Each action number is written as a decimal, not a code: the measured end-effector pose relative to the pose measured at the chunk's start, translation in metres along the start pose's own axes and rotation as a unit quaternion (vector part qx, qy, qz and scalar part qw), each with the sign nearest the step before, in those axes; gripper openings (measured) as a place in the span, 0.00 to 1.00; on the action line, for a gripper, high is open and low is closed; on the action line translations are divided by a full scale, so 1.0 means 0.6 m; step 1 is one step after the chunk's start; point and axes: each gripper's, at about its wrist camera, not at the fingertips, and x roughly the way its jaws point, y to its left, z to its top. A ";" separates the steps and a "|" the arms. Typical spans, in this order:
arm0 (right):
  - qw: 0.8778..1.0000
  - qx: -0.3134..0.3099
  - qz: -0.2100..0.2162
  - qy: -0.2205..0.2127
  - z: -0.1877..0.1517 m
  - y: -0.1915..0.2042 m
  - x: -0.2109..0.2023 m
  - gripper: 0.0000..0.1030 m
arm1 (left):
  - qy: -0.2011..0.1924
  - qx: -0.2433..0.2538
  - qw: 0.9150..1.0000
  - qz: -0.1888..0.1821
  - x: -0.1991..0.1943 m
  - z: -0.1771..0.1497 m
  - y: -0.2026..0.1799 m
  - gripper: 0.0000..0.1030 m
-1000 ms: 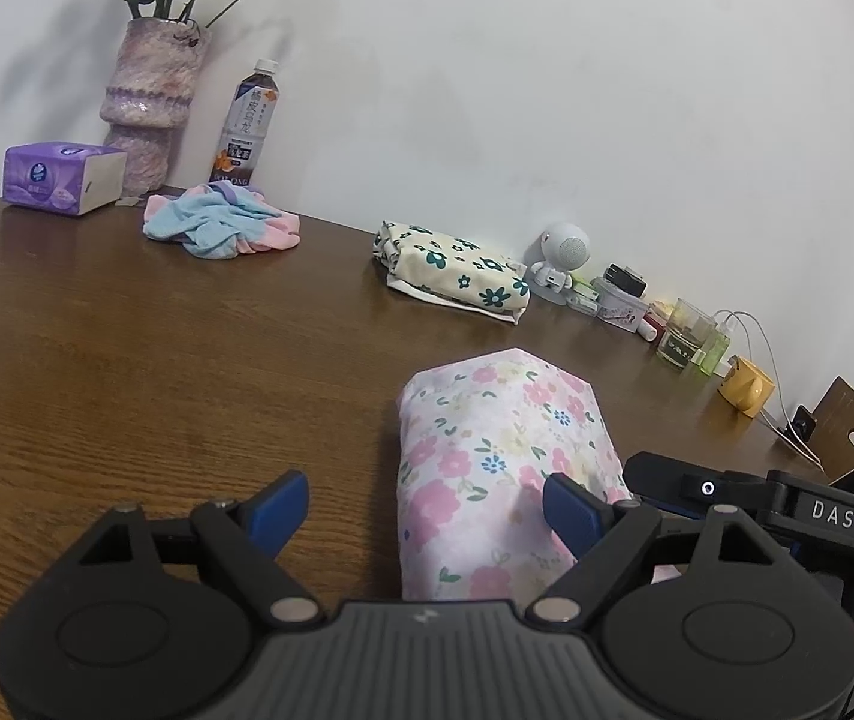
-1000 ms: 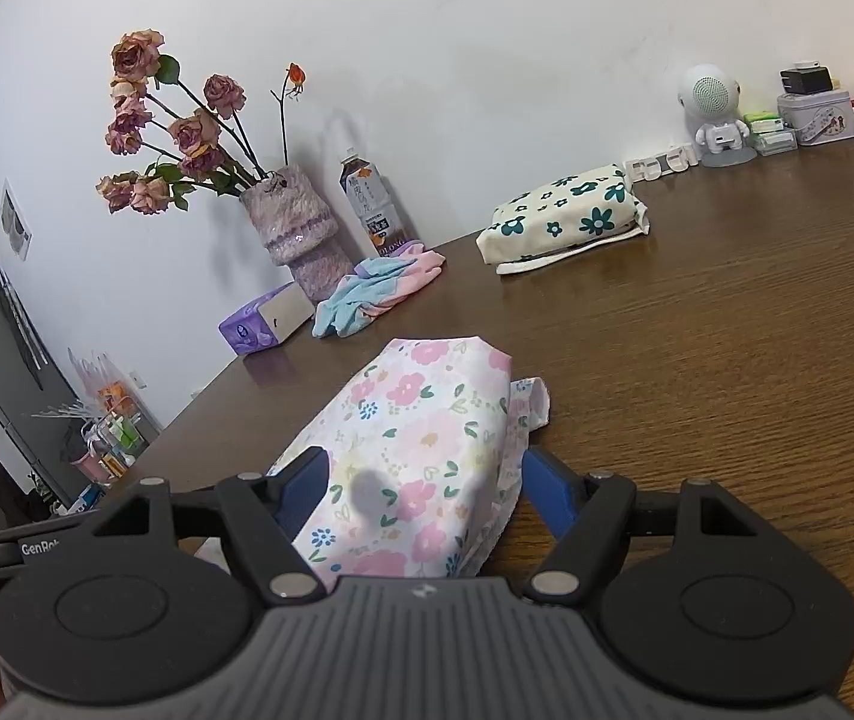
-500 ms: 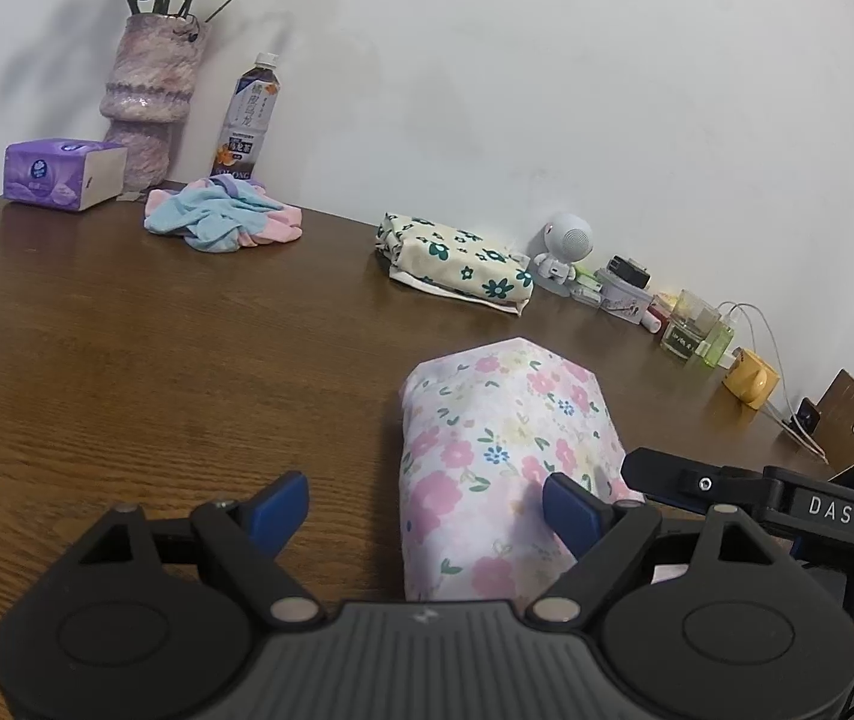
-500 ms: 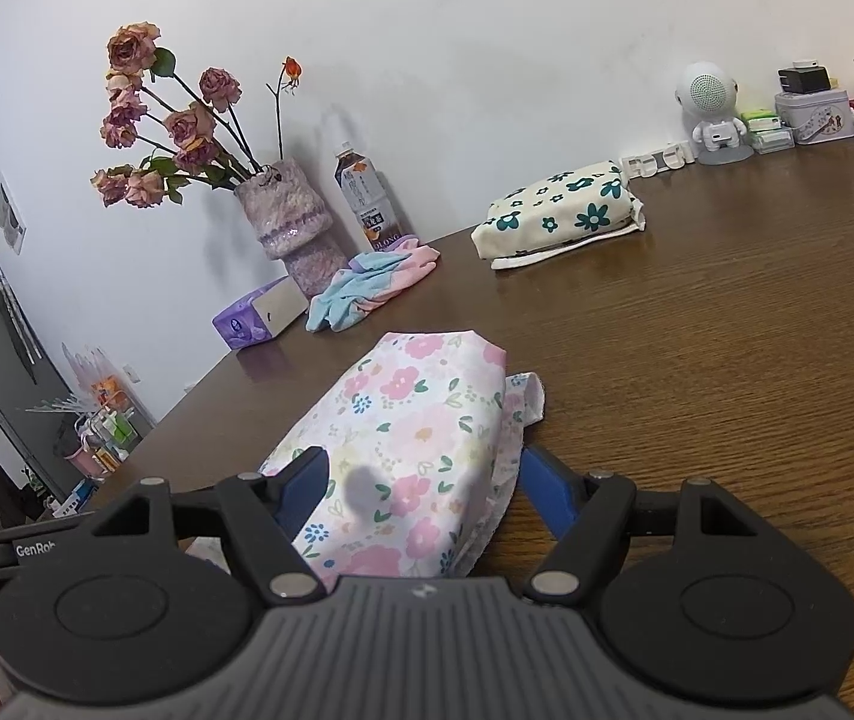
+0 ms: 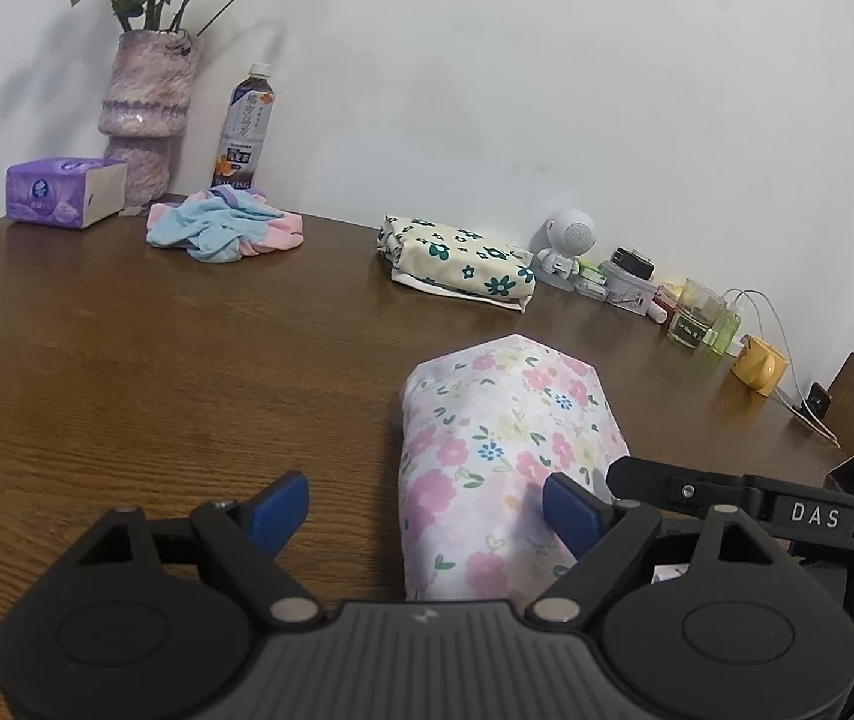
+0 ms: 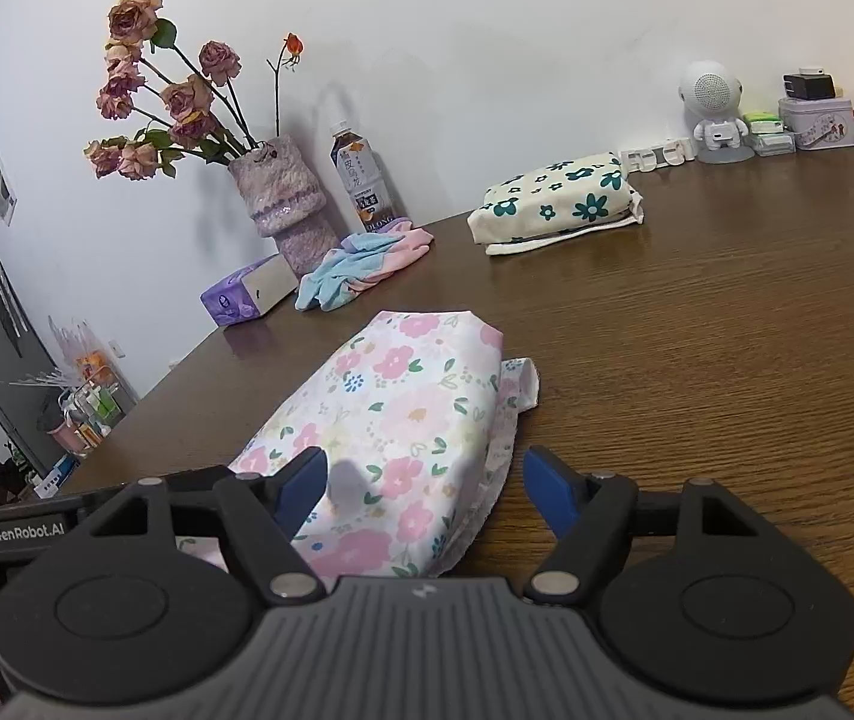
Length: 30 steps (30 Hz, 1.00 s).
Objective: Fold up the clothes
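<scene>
A folded pink floral garment (image 5: 499,456) lies on the brown wooden table (image 5: 127,372); it also shows in the right wrist view (image 6: 403,420). My left gripper (image 5: 427,510) is open, its right finger over the garment's near end, its left finger over bare table. My right gripper (image 6: 427,486) is open and straddles the garment's near right edge. A folded cream garment with green flowers (image 5: 457,258) lies at the back, also in the right wrist view (image 6: 559,198). A crumpled blue and pink garment (image 5: 223,228) lies near the vase, also in the right wrist view (image 6: 361,264).
At the back wall stand a vase of roses (image 5: 145,90), a drink bottle (image 5: 244,126), a purple tissue box (image 5: 64,192), a white robot figure (image 5: 565,240), a tin (image 5: 628,288), a glass (image 5: 694,318) and a yellow cup (image 5: 760,363). The right gripper's body (image 5: 757,510) is close at my right.
Both grippers have drawn back slightly from the floral garment and stayed open. The garment has not moved.
</scene>
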 end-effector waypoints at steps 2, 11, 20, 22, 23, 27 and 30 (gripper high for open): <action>1.000 -0.001 -0.001 0.000 0.000 0.000 0.000 0.72 | 0.000 0.002 1.000 0.000 -0.001 0.000 -0.001 0.82; 1.000 0.002 -0.001 0.005 -0.001 0.000 0.002 0.72 | -0.001 0.005 1.000 0.008 -0.012 0.004 0.001 0.82; 1.000 0.005 -0.002 0.008 0.000 -0.004 0.006 0.72 | 0.000 0.009 1.000 0.005 -0.010 0.009 0.007 0.82; 1.000 0.005 -0.003 0.010 0.001 -0.004 0.008 0.72 | 0.001 0.009 1.000 0.003 -0.008 0.009 0.008 0.82; 1.000 0.005 -0.003 0.011 0.001 -0.004 0.009 0.72 | 0.002 0.009 1.000 0.003 -0.007 0.008 0.008 0.82; 1.000 0.006 -0.002 0.014 0.000 -0.005 0.010 0.72 | 0.004 0.006 1.000 0.001 -0.004 0.008 0.008 0.82; 1.000 0.006 -0.002 0.014 0.001 -0.005 0.010 0.72 | 0.001 0.006 1.000 0.001 -0.003 0.009 0.007 0.82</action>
